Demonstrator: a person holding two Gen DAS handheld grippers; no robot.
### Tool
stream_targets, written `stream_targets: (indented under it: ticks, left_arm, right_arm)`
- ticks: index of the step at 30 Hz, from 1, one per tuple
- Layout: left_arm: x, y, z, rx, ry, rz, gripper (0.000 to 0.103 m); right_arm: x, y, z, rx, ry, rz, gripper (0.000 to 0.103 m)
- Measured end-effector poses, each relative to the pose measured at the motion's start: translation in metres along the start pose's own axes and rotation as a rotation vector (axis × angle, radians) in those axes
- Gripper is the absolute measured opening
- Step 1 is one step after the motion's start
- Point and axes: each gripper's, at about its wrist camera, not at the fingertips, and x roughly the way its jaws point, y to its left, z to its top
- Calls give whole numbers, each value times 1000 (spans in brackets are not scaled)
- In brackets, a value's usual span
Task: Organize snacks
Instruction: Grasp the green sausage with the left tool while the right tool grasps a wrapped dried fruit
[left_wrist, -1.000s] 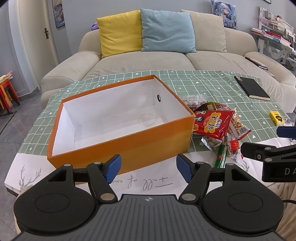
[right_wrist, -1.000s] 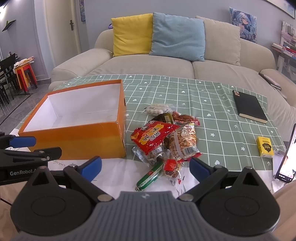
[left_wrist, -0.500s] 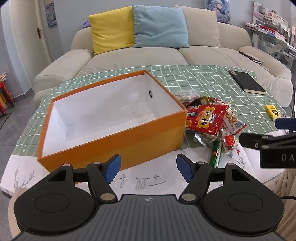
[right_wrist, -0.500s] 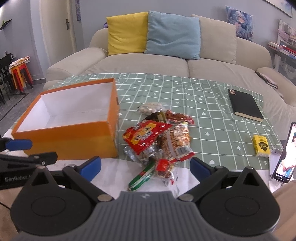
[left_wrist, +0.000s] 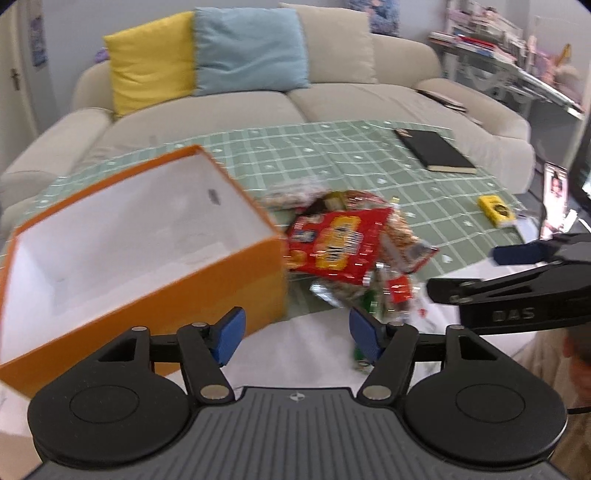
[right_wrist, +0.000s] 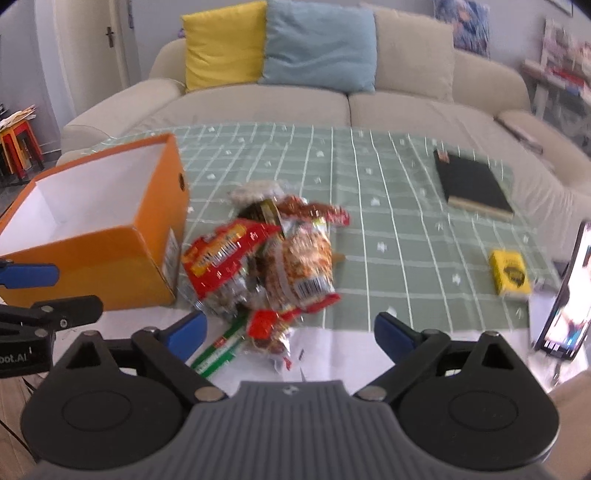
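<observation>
Snacks (right_wrist: 266, 266) lie in a loose heap on the green checked tablecloth (right_wrist: 369, 192), just to the right of the orange box (left_wrist: 155, 280) and close to the cloth's near edge. Behind the table stands a beige sofa (right_wrist: 258, 107) with a yellow cushion (right_wrist: 221, 40) and a blue cushion (right_wrist: 317, 44) side by side. The box is open at the top, white inside, and nothing can be seen in it. A black notebook (right_wrist: 472, 184) lies flat well to the right of the heap. A phone (right_wrist: 565, 295) is propped upright at the right edge of the table, near a small yellow carton (right_wrist: 509, 273). In the heap a red bag with yellow print (left_wrist: 340, 243) lies on top, touching a clear bag of nuts (right_wrist: 303, 258); a green stick pack (right_wrist: 218, 350) pokes out at the near side beside a small red packet (right_wrist: 269, 325).

The left gripper (left_wrist: 295, 332) hovers in front of the box's near corner, its jaws closing, wide apart and with nothing between them. The right gripper (right_wrist: 291, 328) hovers over the near end of the heap, its jaws also closing but not pressing on any packet.
</observation>
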Motion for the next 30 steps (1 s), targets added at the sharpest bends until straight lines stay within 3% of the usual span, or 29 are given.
stream_targets:
  ticks: [4,10,24,30]
  left_arm:
    - [17,-8,-1,20,23,-84,69]
    - [48,-23,-3,71,82,-149,62]
    - [100,-41,-4,93,184,-179,40]
    - [111,-45,-5,99,212,-166,31]
  right_arm:
    - [17,-8,-2,43,46,23,82]
    - [41,-17,-1,114,97,64,81]
    - [81,-22,-5,177,190,135,51]
    - [82,-23,-5,175,190,143,48]
